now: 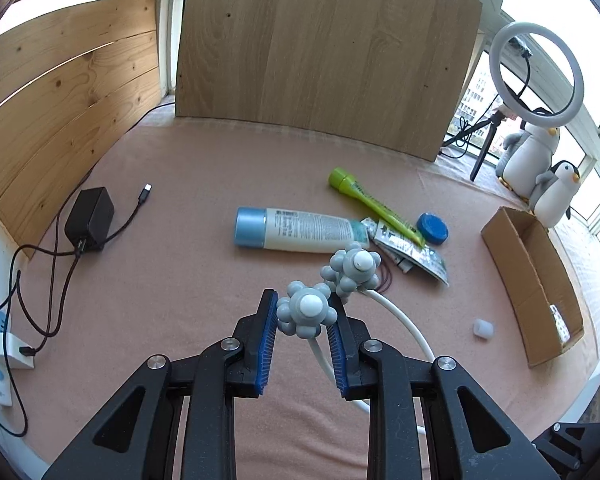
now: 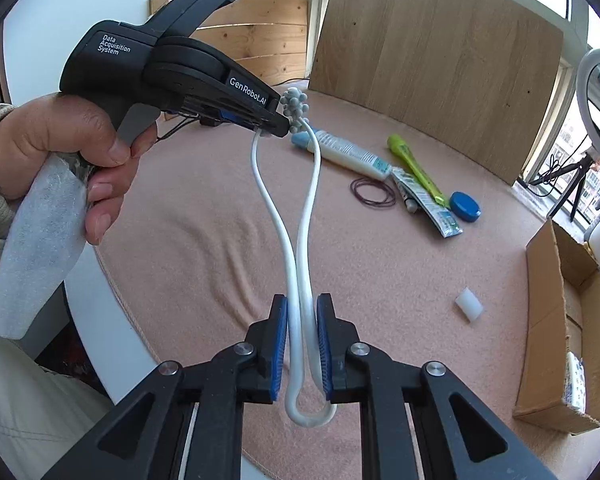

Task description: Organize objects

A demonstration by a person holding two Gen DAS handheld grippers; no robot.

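Left wrist view: the white massager (image 1: pixel 396 316) is hanging above the pink blanket (image 1: pixel 180 272), the left gripper (image 1: pixel 305 316) clamping one grey knobbed ball (image 1: pixel 306 311). The right gripper (image 2: pixel 302 336) is pinching its looped handle (image 2: pixel 306 360). Beyond, a lotion tube (image 1: pixel 300 229) is lying mid-blanket; a cardboard box (image 1: pixel 532 280) is sitting at the right edge.

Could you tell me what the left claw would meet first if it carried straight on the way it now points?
Beyond the knobbed massager head it grips, the left claw points down toward the white tube lying on the pink cloth. It would probably meet that tube first, though depth is hard to judge.
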